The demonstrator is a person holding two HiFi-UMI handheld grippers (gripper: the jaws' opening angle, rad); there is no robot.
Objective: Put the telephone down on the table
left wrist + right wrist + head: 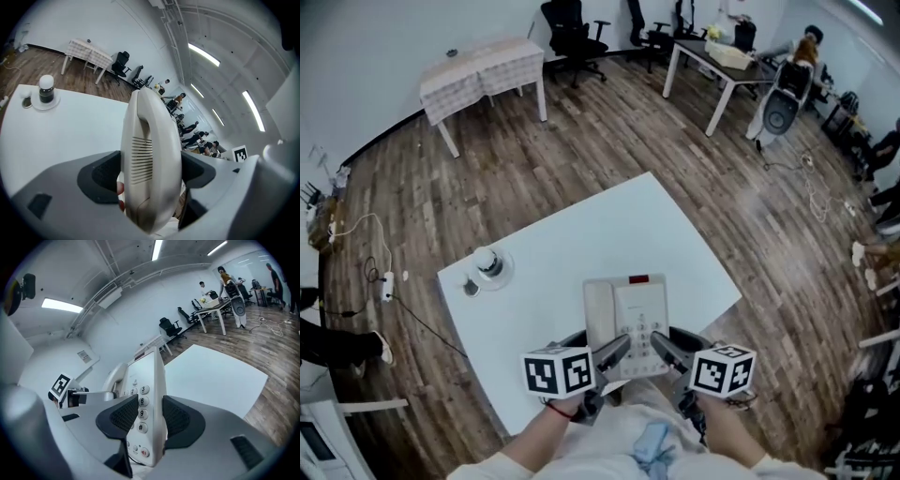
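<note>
A white desk telephone (628, 317) with keypad and handset hangs over the near edge of the white table (581, 234), carried between both grippers. My left gripper (612, 354) is shut on its handset side; in the left gripper view the ribbed handset (150, 154) fills the gap of the left gripper (151, 176). My right gripper (667, 351) is shut on the keypad side; in the right gripper view the phone's right edge and number keys (146, 394) sit pinched in the right gripper (151, 420). The phone's underside is hidden.
A small white-capped jar on a dish (490, 265) and a little round object (470, 286) stand at the table's left corner. Beyond are wooden floor, a cloth-covered table (483, 70), office chairs (574, 33), a desk with people (722, 56), and a power strip with cable (386, 281).
</note>
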